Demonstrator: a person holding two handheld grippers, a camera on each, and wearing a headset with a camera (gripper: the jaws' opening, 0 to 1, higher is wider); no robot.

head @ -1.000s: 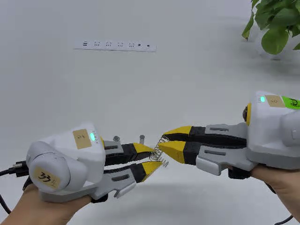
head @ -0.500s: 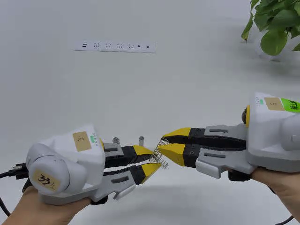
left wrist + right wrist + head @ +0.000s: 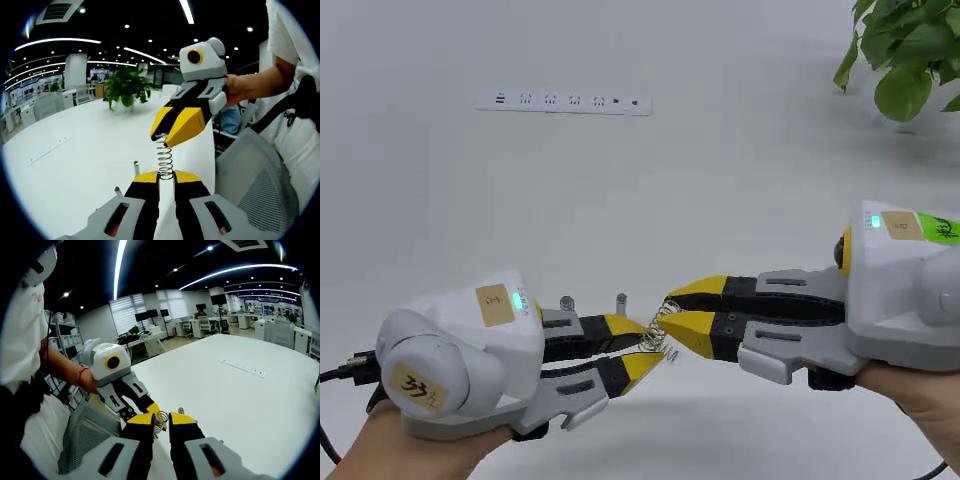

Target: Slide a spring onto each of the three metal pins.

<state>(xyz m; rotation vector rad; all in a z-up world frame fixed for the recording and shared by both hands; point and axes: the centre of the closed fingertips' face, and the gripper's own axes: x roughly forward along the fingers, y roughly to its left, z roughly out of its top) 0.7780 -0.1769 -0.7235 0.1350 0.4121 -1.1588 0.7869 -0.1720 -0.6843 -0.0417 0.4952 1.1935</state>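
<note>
A short steel spring (image 3: 658,325) hangs in the air between my two grippers, just above the white table (image 3: 720,190). My left gripper (image 3: 645,346) is shut on one end of the spring (image 3: 165,160), and my right gripper (image 3: 666,308) is shut on the other end. In the left gripper view the right gripper (image 3: 167,138) pinches the spring's top. In the right gripper view the spring (image 3: 160,420) sits between my own yellow jaws. Two metal pins (image 3: 566,302) (image 3: 621,298) stand upright on the table right behind the left gripper's jaws.
A white power strip (image 3: 565,101) lies far back on the table. A potted plant (image 3: 905,50) stands at the back right corner. A mesh office chair (image 3: 260,185) is at the table's near edge beside the person.
Both grippers keep their hold on the spring. The right gripper has sunk slightly and the left tips have drawn back a little; the spring looks a bit more squeezed.
</note>
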